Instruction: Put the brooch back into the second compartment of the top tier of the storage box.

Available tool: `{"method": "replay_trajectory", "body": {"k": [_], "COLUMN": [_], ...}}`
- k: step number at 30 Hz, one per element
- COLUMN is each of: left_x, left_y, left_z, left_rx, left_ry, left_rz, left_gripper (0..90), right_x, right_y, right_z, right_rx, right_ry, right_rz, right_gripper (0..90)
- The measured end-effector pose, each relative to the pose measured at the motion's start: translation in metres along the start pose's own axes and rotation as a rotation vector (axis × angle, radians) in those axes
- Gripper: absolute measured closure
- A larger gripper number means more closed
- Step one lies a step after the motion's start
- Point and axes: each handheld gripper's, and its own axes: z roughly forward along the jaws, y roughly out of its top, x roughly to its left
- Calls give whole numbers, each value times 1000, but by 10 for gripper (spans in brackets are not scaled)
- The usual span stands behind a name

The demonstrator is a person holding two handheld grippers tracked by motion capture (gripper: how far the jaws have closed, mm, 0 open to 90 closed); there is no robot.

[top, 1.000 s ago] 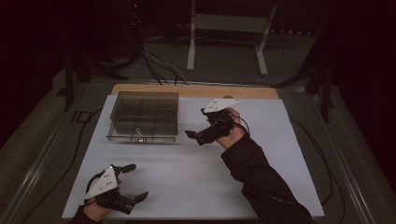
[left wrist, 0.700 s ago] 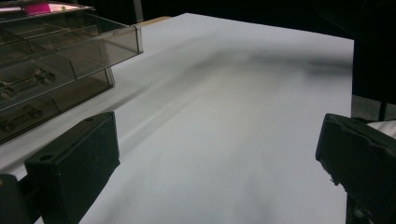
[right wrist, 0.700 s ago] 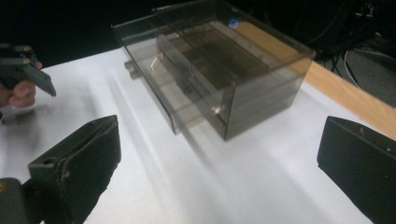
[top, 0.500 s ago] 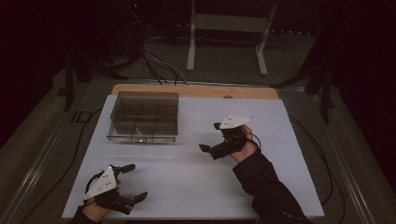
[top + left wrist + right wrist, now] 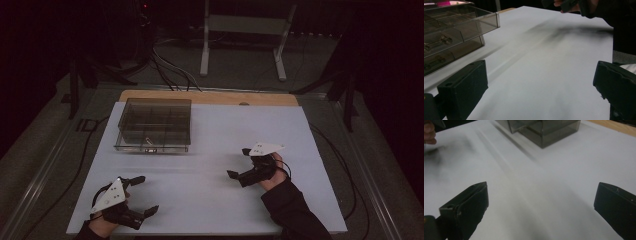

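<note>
A white table stretches under the high camera, a strip of bare wood along its far edge and dark floor with cables and a metal stand beyond. On its far-left part sits a clear box, divided into compartments; from above a small metal piece shows in the near row. The left gripper view, looking across at it, shows metal parts in several compartments, too blurred to name. The right gripper view catches only the box's corner, near the top of the frame.

The right gripper hovers over the table's right-centre, aimed left, its jaws spread wide with nothing between them; its own view shows bare white table between the two black jaws. The left gripper sits at the near-left edge, jaws likewise wide apart and empty. Both grippers are well apart from the box. The left gripper view also takes in the person's right hand at its top edge.
</note>
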Motion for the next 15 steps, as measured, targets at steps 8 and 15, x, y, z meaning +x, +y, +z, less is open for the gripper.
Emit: {"method": "replay_trajectory", "body": {"k": [8,15], "left_x": [0,1], "left_y": [0,0], "left_z": [0,-1], "left_rx": [-2,-6], "left_ry": [0,3], "left_rz": [0,-3], "left_gripper": [6,6], "right_x": [5,8], "right_y": [-32,-55], "right_z": [-19,-40], "right_rx": [9,31], "right_ry": [-15,-75], "right_rz": [12,11], "right_gripper": [0,0]}}
